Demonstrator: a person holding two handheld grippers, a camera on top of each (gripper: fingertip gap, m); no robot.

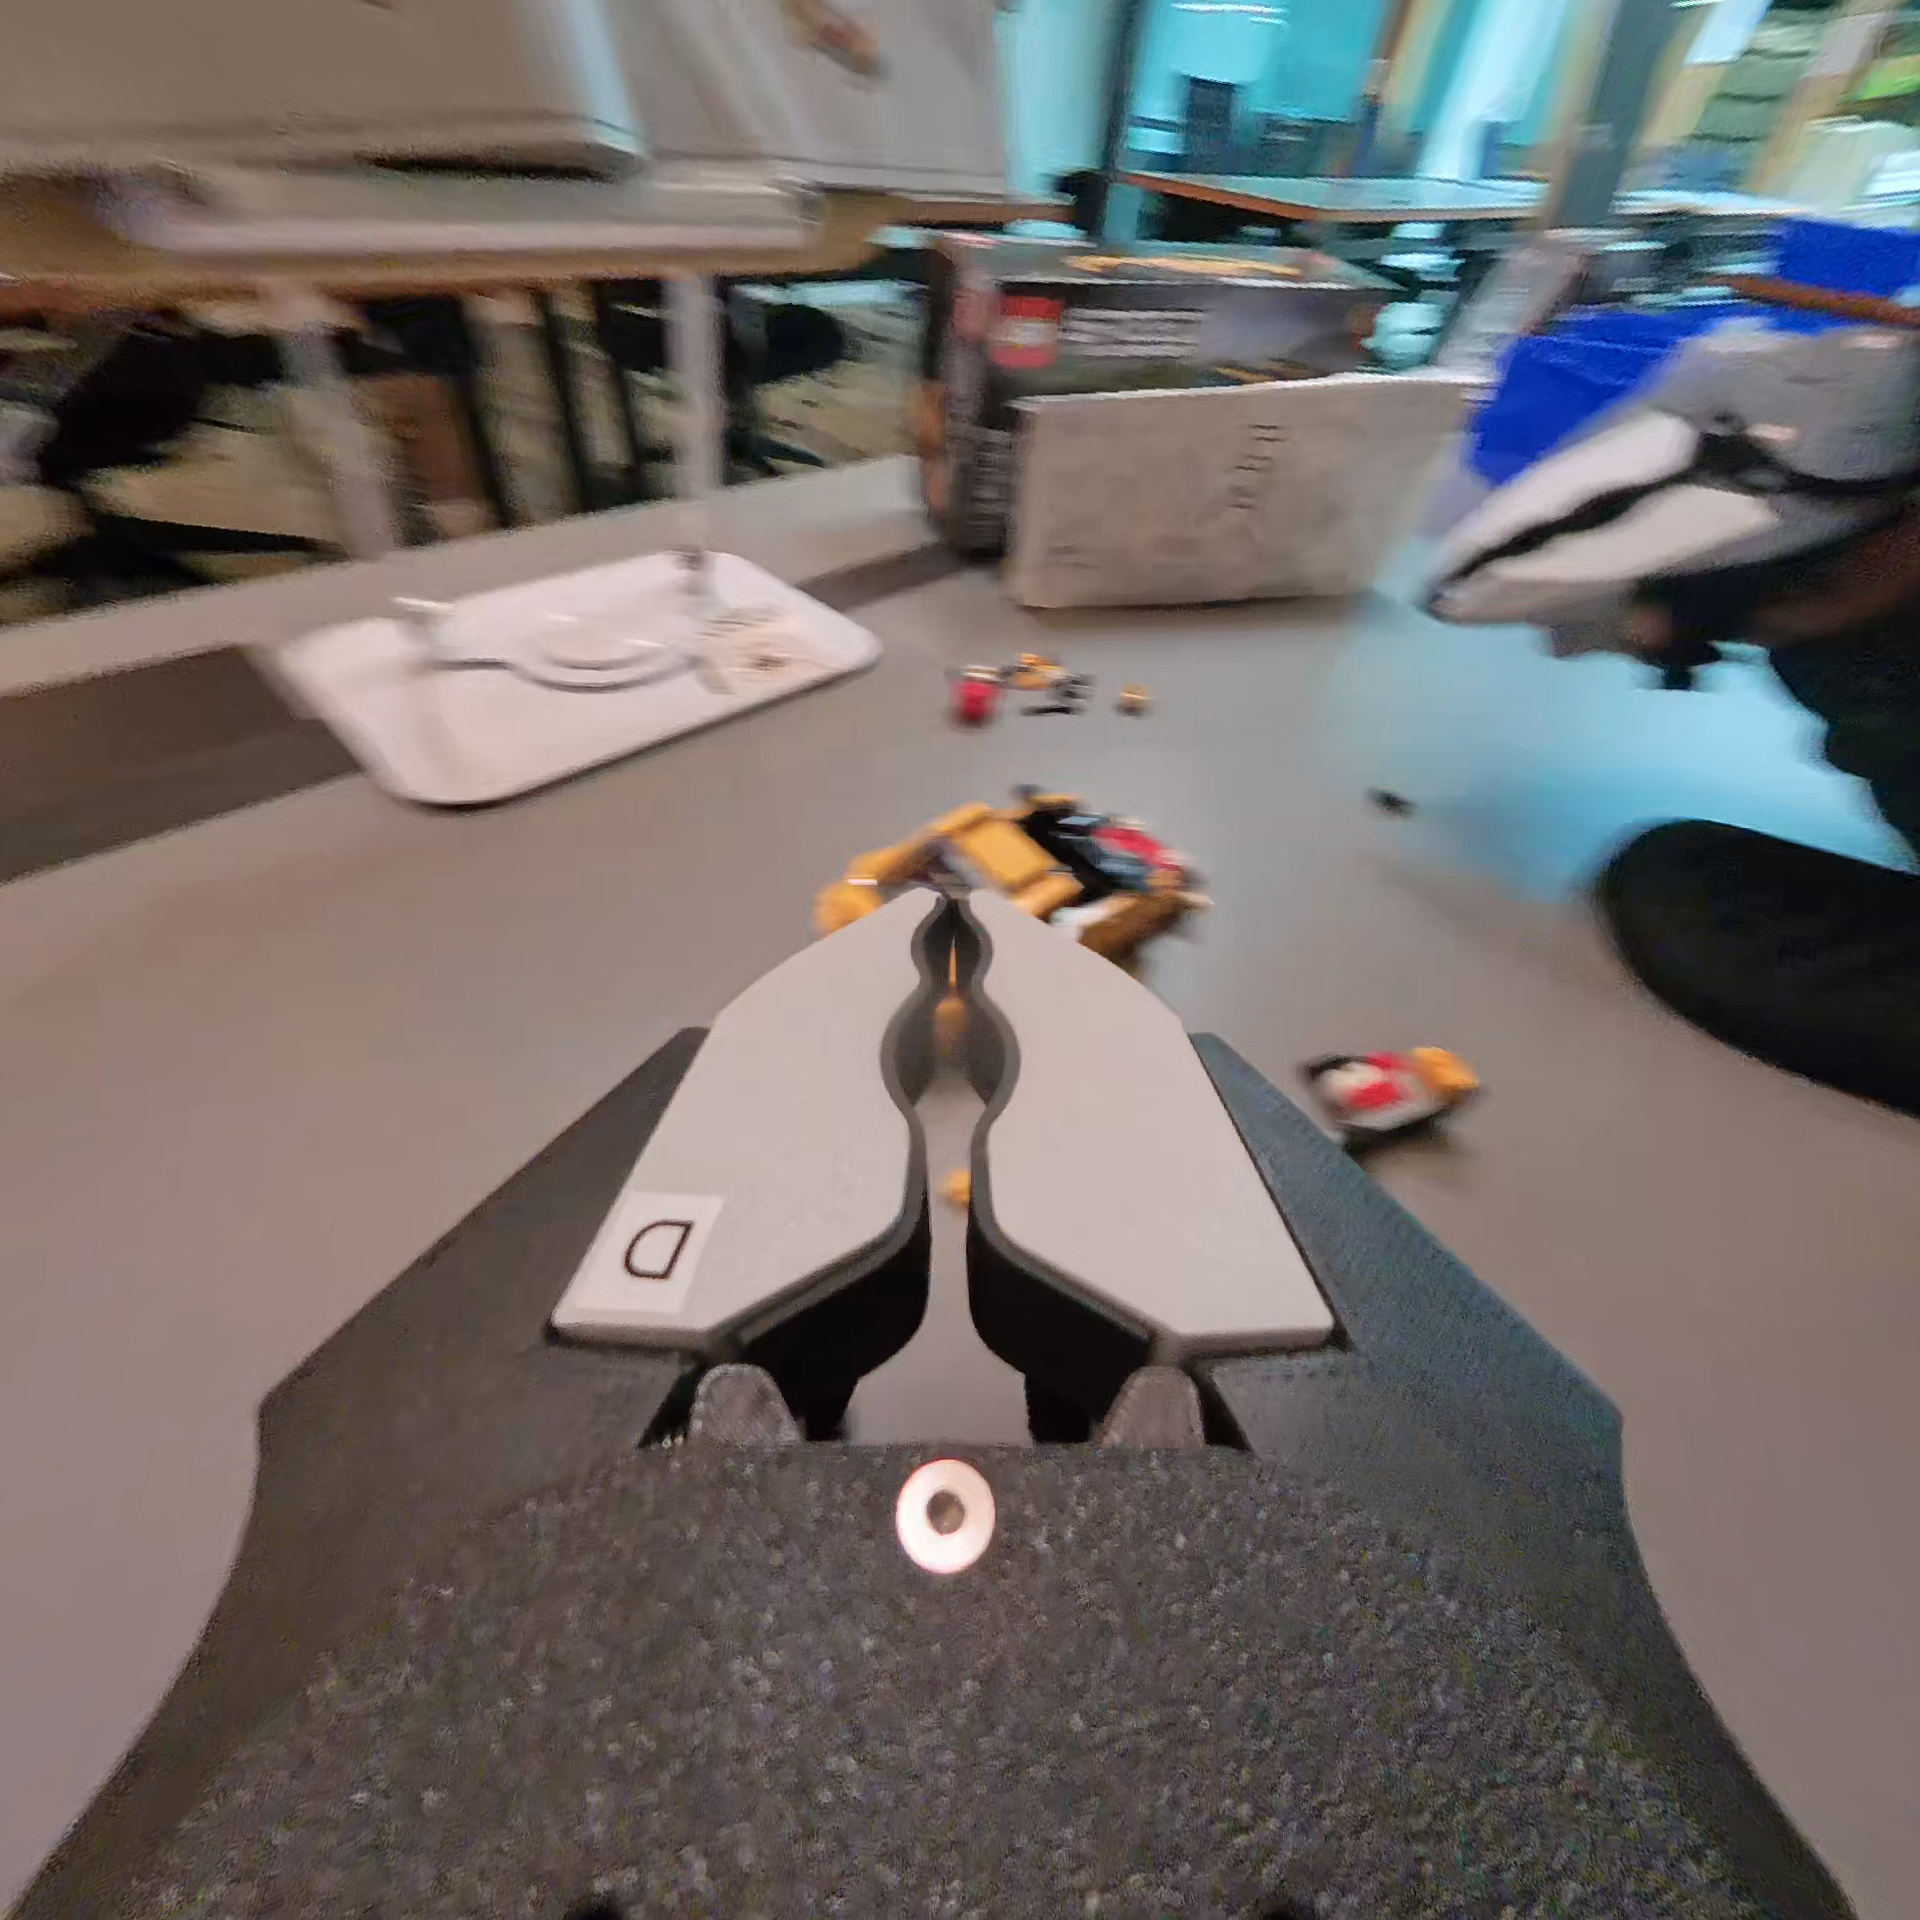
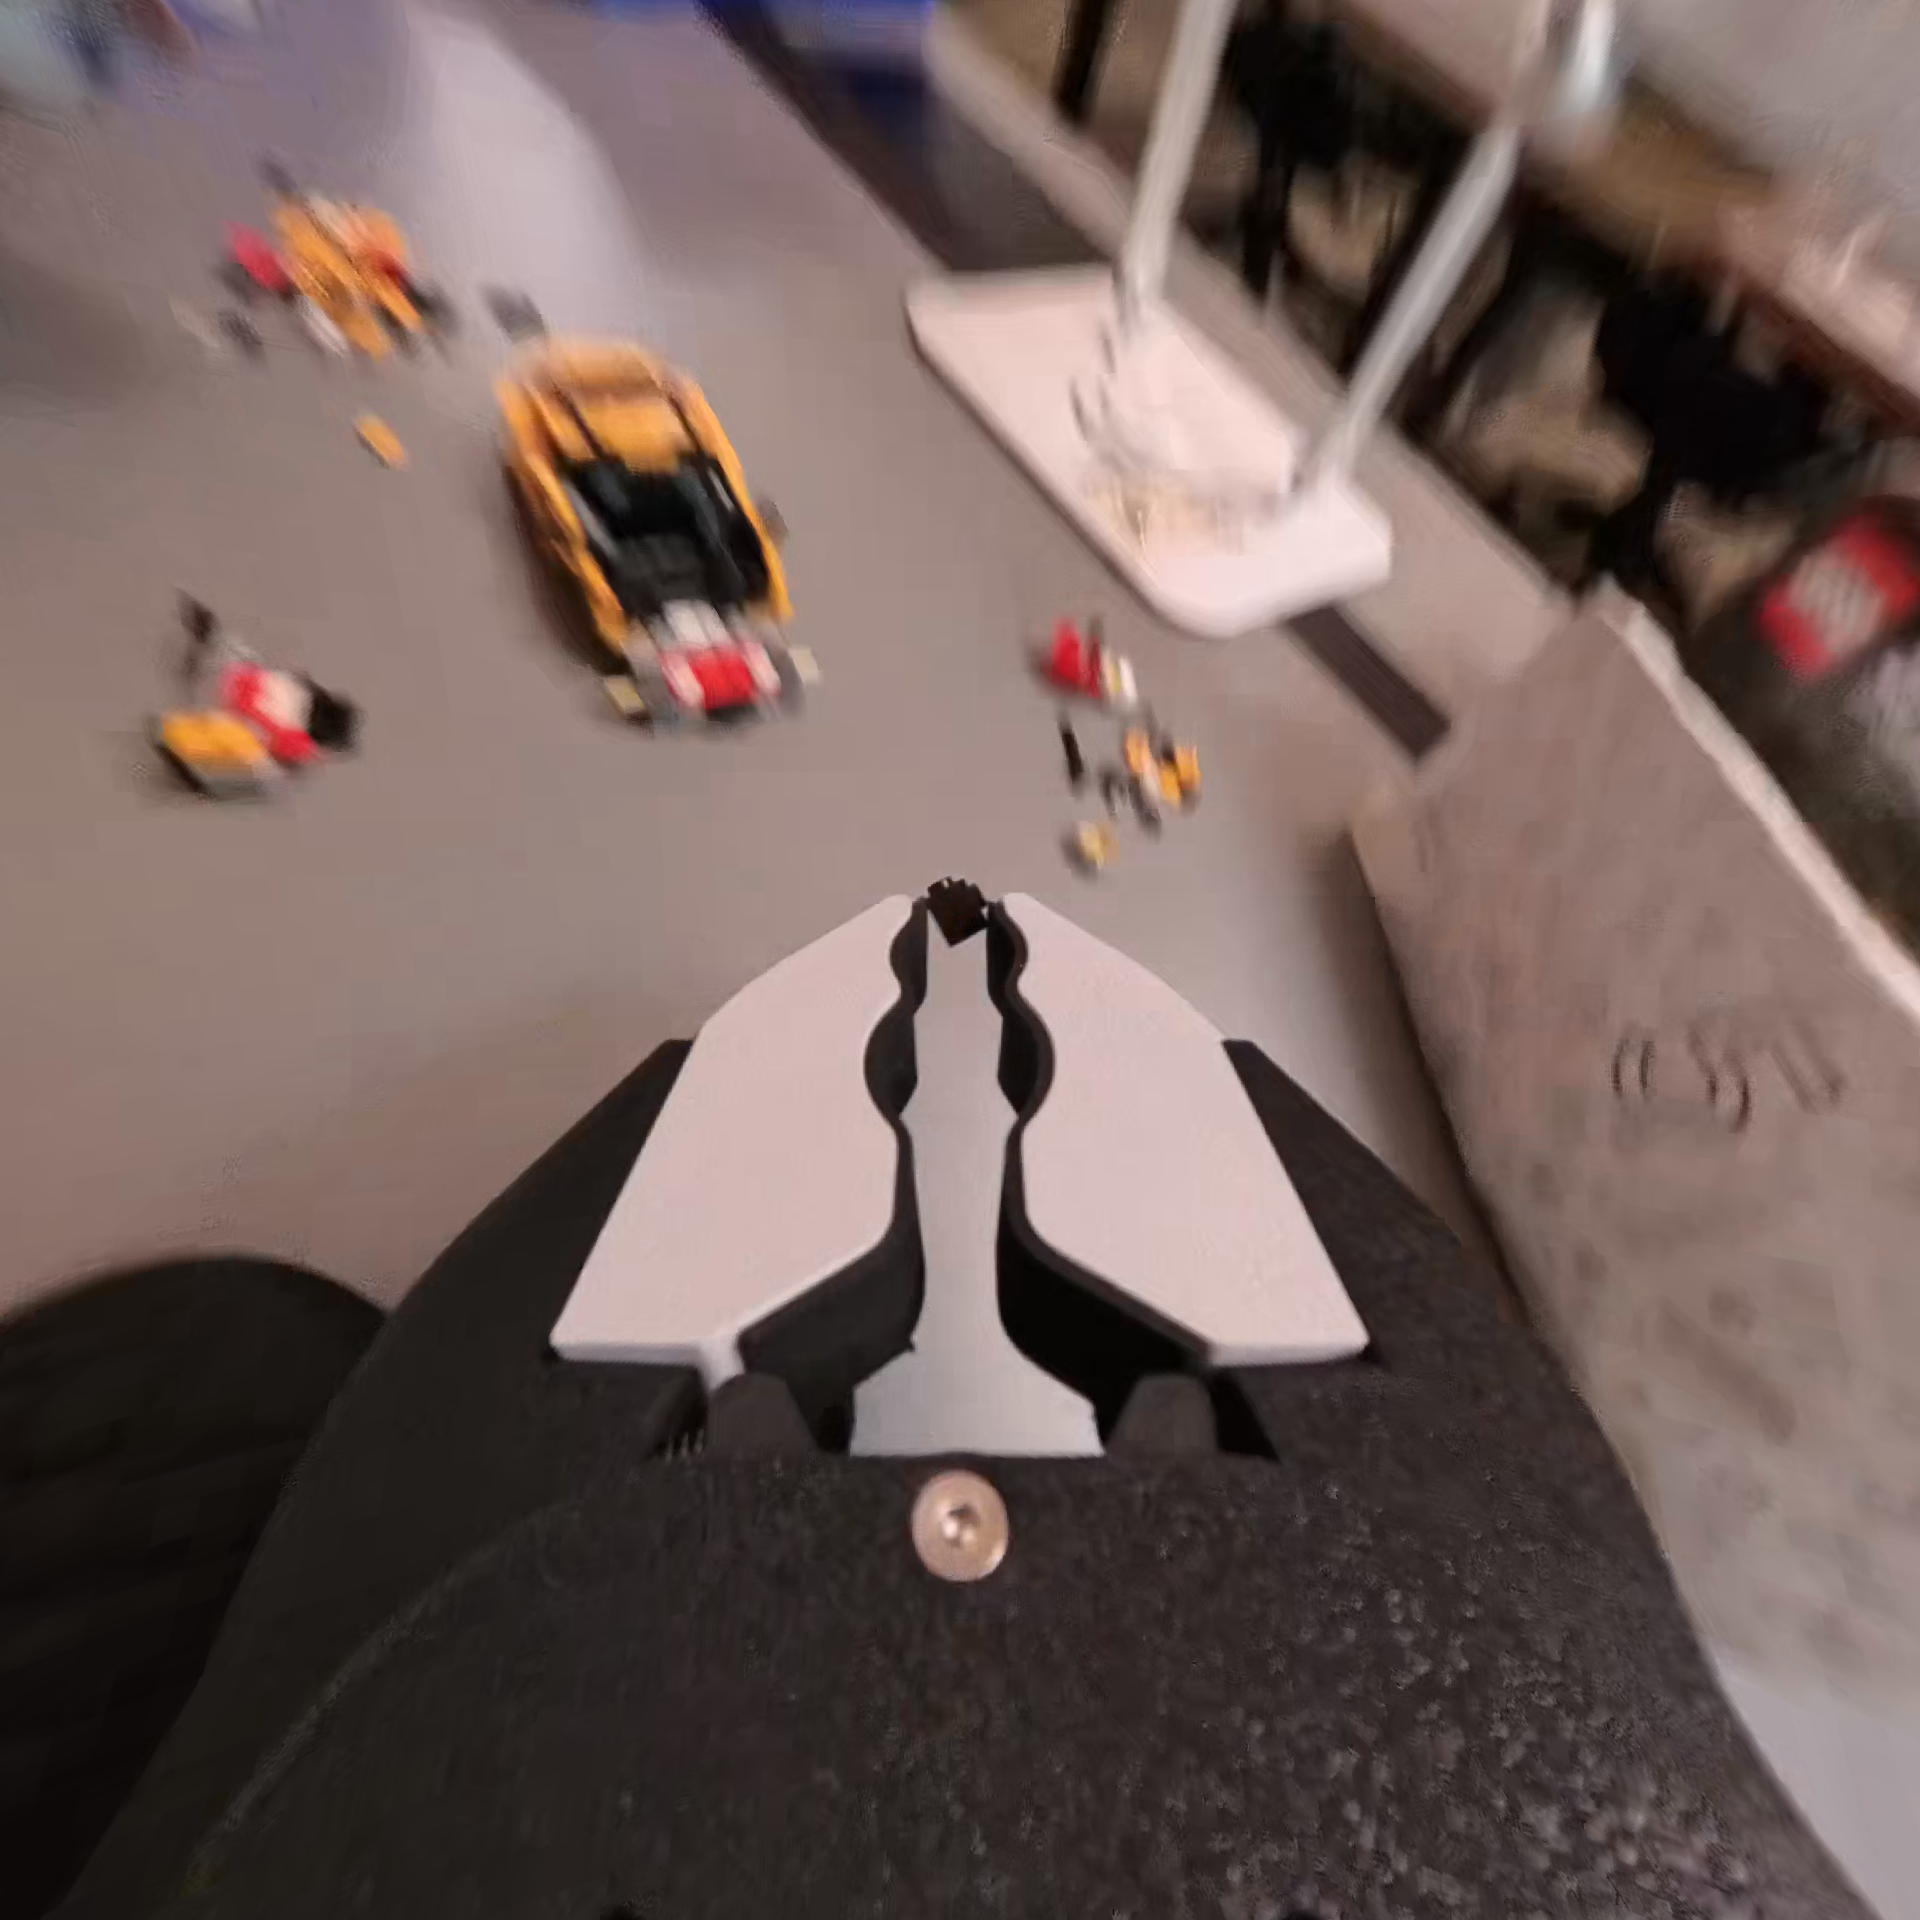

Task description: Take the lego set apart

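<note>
The right gripper (image 2: pixel 958 914) pinches 1 tiny black brick (image 2: pixel 956 921); the left gripper (image 1: pixel 948 914) looks closed; the toy car (image 2: pixel 642 530) is light and crumbly, so grab its sides.

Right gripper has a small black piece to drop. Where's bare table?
Bare grey table runs from the right gripper, shut on the black piece, up to the car. A narrower bare strip lies between the car and the white tray. Crowded: loose bits just ahead-right, the red-yellow chunk left, the pile far left.
</note>
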